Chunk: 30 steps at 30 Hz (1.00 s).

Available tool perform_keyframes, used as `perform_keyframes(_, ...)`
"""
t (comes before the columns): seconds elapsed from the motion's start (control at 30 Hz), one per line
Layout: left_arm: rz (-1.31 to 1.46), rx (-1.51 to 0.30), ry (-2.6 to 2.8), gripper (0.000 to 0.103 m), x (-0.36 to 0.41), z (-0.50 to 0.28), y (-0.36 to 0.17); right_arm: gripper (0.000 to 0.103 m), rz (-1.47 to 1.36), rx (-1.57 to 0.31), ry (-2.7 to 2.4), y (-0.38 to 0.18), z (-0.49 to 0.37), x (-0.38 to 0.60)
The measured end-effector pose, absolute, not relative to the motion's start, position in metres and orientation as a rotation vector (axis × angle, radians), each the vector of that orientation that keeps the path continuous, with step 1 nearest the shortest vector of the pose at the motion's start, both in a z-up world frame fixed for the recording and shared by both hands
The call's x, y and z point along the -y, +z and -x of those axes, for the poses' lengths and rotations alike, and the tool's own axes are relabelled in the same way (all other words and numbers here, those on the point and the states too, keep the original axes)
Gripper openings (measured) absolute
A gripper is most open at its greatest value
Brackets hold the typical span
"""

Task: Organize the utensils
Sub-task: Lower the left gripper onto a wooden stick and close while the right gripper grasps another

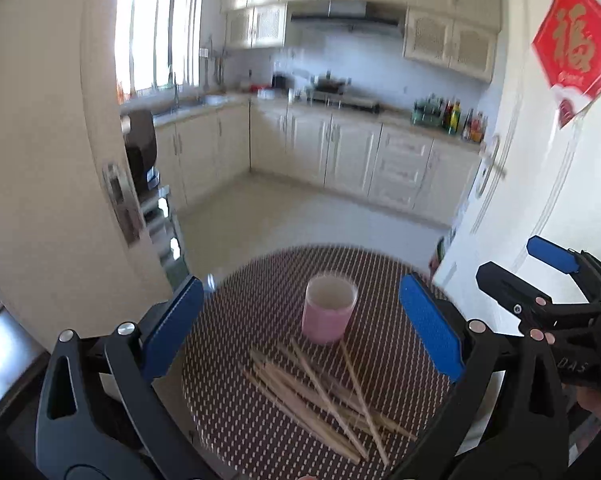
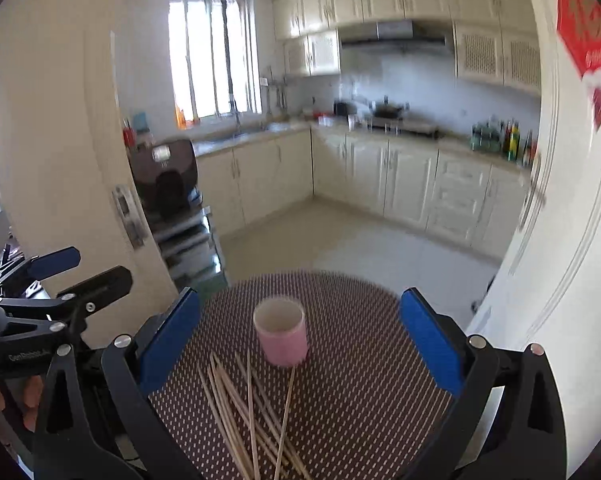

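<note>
Kitchen: cream cabinets [image 2: 400, 176], window [image 2: 214, 60] and range hood [image 2: 396, 36] behind the table in both views; both frames motion-blurred.
Door: white, at right edge; red paper hanging [image 1: 574, 44] with one large gold character, whole only in the left wrist view, cut off and blurred in the right wrist view.
Table: round, dark mat with pale dots [image 2: 360, 392]; carries cup and sticks only.
Left gripper [image 1: 300, 336]: blue pads wide apart, nothing between them, above the table's near edge; cup and sticks lie in the gap as seen from its camera. In the right wrist view it shows at far left [image 2: 100, 268], fingers parted, empty.
Right gripper [image 2: 300, 344]: pads wide apart, holding nothing, above the near side of the table. In the left wrist view it shows at far right [image 1: 520, 262], open.
View difference: left wrist view shows part of a hand on the right gripper's handle; right wrist view shows fingertips under the left gripper.
Cup [image 1: 329, 308]: pink, white inside, upright, near table centre, appears empty.
Sticks [image 1: 320, 396]: loose crossed pile of thin wooden sticks flat on the mat, on the near side of the cup; one tip reaches its base.
Writing: "GenRobot" partly legible on the left gripper body; lettering on the right gripper body unreadable.
Obstruction: none between the grippers and the sticks.
</note>
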<state>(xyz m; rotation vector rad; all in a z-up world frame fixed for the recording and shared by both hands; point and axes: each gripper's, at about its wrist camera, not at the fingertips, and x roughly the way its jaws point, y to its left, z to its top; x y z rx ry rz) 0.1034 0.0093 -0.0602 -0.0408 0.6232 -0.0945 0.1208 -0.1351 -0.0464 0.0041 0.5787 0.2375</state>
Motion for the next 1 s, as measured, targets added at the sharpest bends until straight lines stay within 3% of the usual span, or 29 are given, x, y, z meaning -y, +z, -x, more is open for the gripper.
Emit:
perform_keyframes(0.33, 0.205, -0.989, -0.080, 0.096, -0.055, -0.141, -0.164, 0.094, -0.047, -0.965, 0.239, -0.144, -0.170, 0.132)
perform_keyframes(0.4, 0.241, -1.046, -0.075, 0.092, -0.060, -0.147, -0.183, 0.085, -0.075, -1.043, 0.246, -0.165, -0.178, 0.132)
perform_keyframes(0.47, 0.278, -1.095, -0.077, 0.087, -0.063, -0.154, -0.202, 0.069, -0.110, -1.124, 0.255, -0.185, -0.187, 0.134)
perform_keyframes(0.53, 0.289, -1.140, -0.065, 0.079, -0.063, -0.160, -0.220, 0.061, -0.125, -1.193, 0.264, -0.202, -0.197, 0.133)
perform_keyframes(0.7, 0.344, -1.249, -0.041, 0.048, -0.070, -0.173, -0.264, 0.039, -0.147, -1.300, 0.298, -0.239, -0.215, 0.128)
perform_keyframes(1.0, 0.374, -1.362, 0.056, 0.048, -0.070, -0.198, -0.312, 0.026, -0.138, -1.401, 0.335, -0.273, -0.238, 0.116)
